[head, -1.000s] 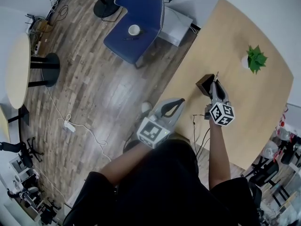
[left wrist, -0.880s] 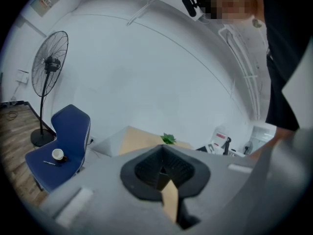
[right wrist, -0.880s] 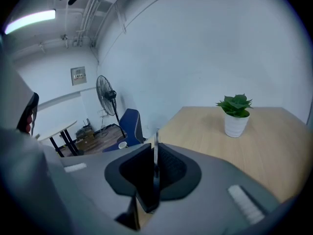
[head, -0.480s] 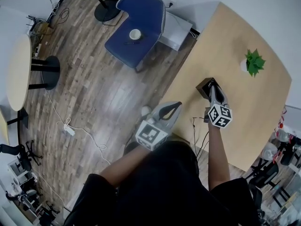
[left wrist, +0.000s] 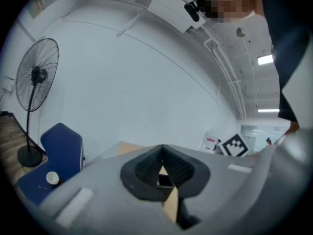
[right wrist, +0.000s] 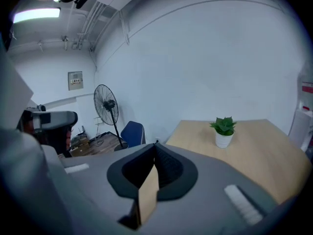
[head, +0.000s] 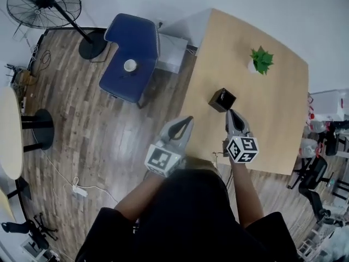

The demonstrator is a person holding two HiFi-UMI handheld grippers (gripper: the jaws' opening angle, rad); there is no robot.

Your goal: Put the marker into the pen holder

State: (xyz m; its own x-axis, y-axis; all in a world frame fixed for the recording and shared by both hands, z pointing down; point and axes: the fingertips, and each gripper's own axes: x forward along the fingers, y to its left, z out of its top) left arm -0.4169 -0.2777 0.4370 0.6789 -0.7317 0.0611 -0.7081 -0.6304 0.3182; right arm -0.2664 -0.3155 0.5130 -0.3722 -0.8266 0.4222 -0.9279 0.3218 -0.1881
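The black pen holder [head: 222, 99] stands on the light wooden table [head: 272, 119], near its left edge. I see no marker in any view, and the holder's inside is too small to read. My right gripper [head: 232, 113] hovers just in front of the holder. Its jaws have just been closing, and they now meet at the tips [right wrist: 155, 145] with nothing between them. My left gripper [head: 188, 119] hangs off the table's left edge, over the floor. It is shut and empty too [left wrist: 163, 148]. Through the gap behind its tips a dark square shows, probably the pen holder [left wrist: 160, 180].
A small potted plant [head: 262, 60] [right wrist: 223, 131] stands at the table's far side. Left of the table is a blue chair [head: 131, 56] with a cup [head: 130, 65] on its seat. A standing fan [head: 43, 4] is beyond it. A cable hangs at the table's near edge.
The right gripper was over the pen holder with a thin marker sticking up from it. It has pulled back toward me and risen, and its jaws are shut. The left gripper rose a little.
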